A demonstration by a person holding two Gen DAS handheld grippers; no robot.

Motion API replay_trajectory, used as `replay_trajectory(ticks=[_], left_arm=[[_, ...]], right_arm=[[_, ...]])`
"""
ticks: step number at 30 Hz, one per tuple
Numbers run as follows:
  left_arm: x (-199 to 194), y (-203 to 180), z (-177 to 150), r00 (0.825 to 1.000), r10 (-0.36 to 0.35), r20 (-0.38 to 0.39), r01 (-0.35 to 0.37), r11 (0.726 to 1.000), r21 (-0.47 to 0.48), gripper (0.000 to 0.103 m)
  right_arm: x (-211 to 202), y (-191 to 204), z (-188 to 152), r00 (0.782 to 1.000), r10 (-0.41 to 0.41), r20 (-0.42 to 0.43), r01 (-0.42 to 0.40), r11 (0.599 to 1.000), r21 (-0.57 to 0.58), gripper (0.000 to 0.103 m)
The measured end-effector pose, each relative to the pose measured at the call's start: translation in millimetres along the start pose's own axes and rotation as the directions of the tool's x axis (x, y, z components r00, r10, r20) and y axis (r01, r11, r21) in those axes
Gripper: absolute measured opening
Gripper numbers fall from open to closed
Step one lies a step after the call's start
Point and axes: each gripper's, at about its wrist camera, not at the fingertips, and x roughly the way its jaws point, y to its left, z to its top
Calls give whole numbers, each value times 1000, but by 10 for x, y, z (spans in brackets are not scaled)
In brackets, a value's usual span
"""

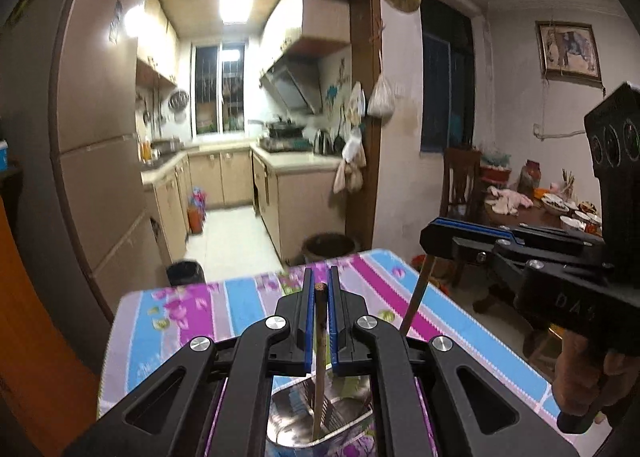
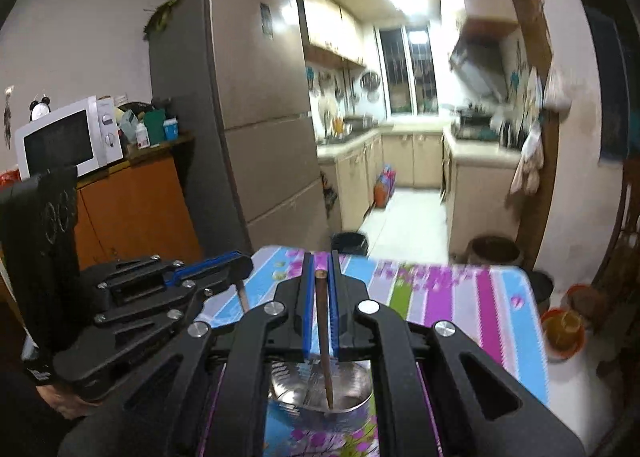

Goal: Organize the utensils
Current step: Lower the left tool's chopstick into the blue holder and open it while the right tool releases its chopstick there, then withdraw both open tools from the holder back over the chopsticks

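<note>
- Each of your grippers pinches one brown chopstick: the left chopstick (image 1: 320, 357) runs between the left gripper's (image 1: 320, 285) blue fingers (image 1: 307, 321), tip down in a shiny steel container (image 1: 320, 421).
- The right chopstick (image 2: 323, 337) sits clamped the same way in the right gripper (image 2: 320, 269), tip reaching into the steel container (image 2: 320, 393).
- The container stands on the striped floral desk (image 1: 200, 309), right under both grippers.
- Judged progress: both sticks are at the drop point but not released, so the placing is nearly done.
- Left to do: open up and let them fall in; no other loose utensils visible on the desk.
</note>
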Motion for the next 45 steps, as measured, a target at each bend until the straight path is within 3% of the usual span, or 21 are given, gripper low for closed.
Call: replay_trajectory(ticks=[4, 7, 13, 20, 22, 23, 24, 32, 43, 45], left_arm=[[104, 32, -68, 999, -22, -44, 21, 1000, -12, 7], [196, 118, -84, 998, -19, -59, 17, 999, -32, 7], [383, 309, -179, 995, -25, -98, 16, 996, -92, 7], [513, 482, -182, 994, 18, -107, -33, 990, -139, 8], [529, 525, -151, 993, 45, -113, -61, 987, -148, 23], [520, 550, -132, 992, 60, -111, -77, 985, -157, 42], [501, 577, -115, 992, 76, -101, -92, 982, -165, 47], [285, 605, -86, 989, 145, -34, -148, 981, -122, 47], [-317, 463, -337, 979, 204, 21, -203, 978, -54, 47], [-466, 422, -394, 976, 215, 42, -213, 976, -50, 48]], right_arm=[[99, 35, -14, 998, 11, -64, -9, 1000, 29, 5], [211, 75, -26, 996, -28, -89, 29, 999, 13, 5], [416, 5, -60, 991, -63, -118, 66, 997, 26, 5], [555, -25, -25, 988, -92, -120, 95, 995, 17, 5], [565, -20, 5, 988, -112, -108, 113, 994, 0, 7], [567, -31, 18, 988, -116, -104, 117, 993, 4, 21], [556, -48, 30, 989, -116, -95, 117, 993, 14, 38], [413, -160, 162, 991, -130, -37, 131, 991, 19, 38], [17, -240, -36, 995, -102, -19, 102, 995, 22, 39], [-85, -223, -87, 995, -101, -8, 101, 995, 14, 44]])
